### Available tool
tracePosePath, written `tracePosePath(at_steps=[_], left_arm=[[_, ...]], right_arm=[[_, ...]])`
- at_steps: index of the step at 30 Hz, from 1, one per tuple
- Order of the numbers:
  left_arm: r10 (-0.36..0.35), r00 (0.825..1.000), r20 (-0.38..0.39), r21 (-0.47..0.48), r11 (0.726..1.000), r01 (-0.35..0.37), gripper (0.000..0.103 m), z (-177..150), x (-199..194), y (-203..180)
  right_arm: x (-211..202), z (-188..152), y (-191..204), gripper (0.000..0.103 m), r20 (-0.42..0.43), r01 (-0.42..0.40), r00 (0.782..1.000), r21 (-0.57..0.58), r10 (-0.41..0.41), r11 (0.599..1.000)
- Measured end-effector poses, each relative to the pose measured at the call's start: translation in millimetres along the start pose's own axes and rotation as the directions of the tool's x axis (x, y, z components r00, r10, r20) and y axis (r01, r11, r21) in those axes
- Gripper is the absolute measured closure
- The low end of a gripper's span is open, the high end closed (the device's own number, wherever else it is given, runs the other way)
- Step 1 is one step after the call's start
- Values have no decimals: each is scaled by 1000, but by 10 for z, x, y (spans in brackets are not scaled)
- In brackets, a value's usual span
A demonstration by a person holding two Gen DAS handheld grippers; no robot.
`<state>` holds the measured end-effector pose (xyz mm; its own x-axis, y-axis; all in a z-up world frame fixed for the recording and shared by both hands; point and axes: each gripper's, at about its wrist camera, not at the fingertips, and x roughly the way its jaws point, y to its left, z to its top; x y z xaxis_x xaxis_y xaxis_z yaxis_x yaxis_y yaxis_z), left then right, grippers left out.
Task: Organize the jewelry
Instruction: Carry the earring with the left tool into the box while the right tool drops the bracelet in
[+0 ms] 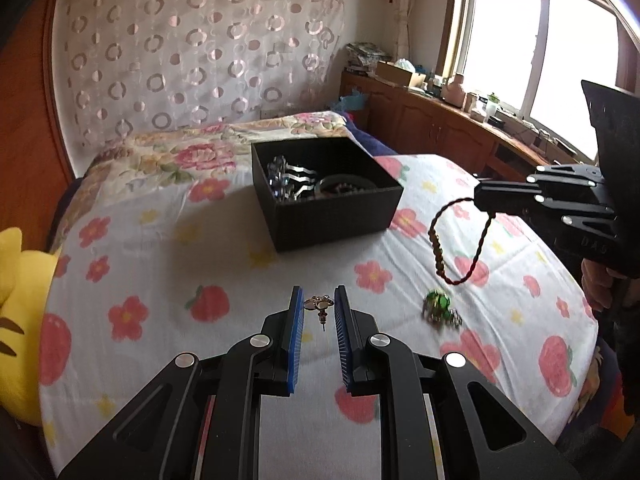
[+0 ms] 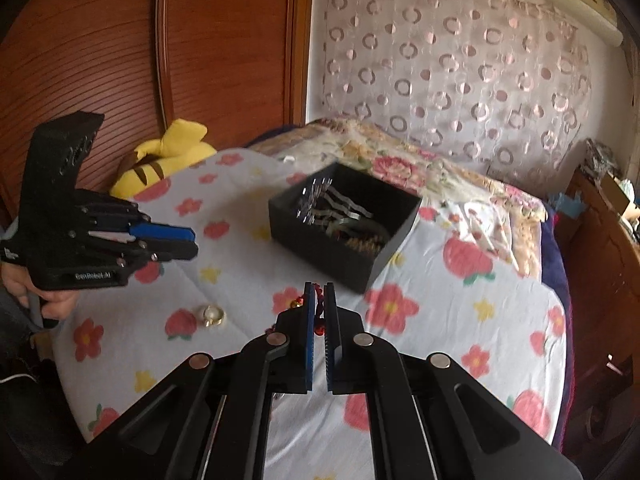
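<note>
While the black box (image 1: 326, 196) sits ahead on the bed (image 1: 224, 240), your right tongs (image 1: 482, 200), clenched on the dangling cord bracelet (image 1: 460, 240), stand nearer it; left tongs (image 1: 316, 300) pinch a gold earring (image 1: 318, 306).

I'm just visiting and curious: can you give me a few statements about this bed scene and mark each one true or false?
1. The right gripper holds a red cord bracelet in the air. True.
2. The black box is empty. False: it already holds metal clips and other jewelry.
3. The left gripper pinches a small gold earring between its fingers. True.
4. A green piece lies inside the box. False: it lies on the flowered sheet, nearer than the box.
5. A yellow plush toy sits at the bed's edge. True.
</note>
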<state>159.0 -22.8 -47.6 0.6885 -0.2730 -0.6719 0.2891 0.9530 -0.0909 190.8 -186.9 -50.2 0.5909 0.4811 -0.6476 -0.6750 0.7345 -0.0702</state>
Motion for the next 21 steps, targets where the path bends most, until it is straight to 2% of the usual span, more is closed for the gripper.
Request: tracePosePath(at_steps=[11, 21], left_arm=[[22, 1000, 22, 16, 1000, -22, 89, 366, 151, 35], [42, 999, 21, 25, 999, -42, 89, 705, 409, 90]], right_arm=[[99, 536, -266, 98, 86, 22, 996, -27, -20, 999], [592, 784, -489, 98, 76, 13, 997, -29, -11, 1000]])
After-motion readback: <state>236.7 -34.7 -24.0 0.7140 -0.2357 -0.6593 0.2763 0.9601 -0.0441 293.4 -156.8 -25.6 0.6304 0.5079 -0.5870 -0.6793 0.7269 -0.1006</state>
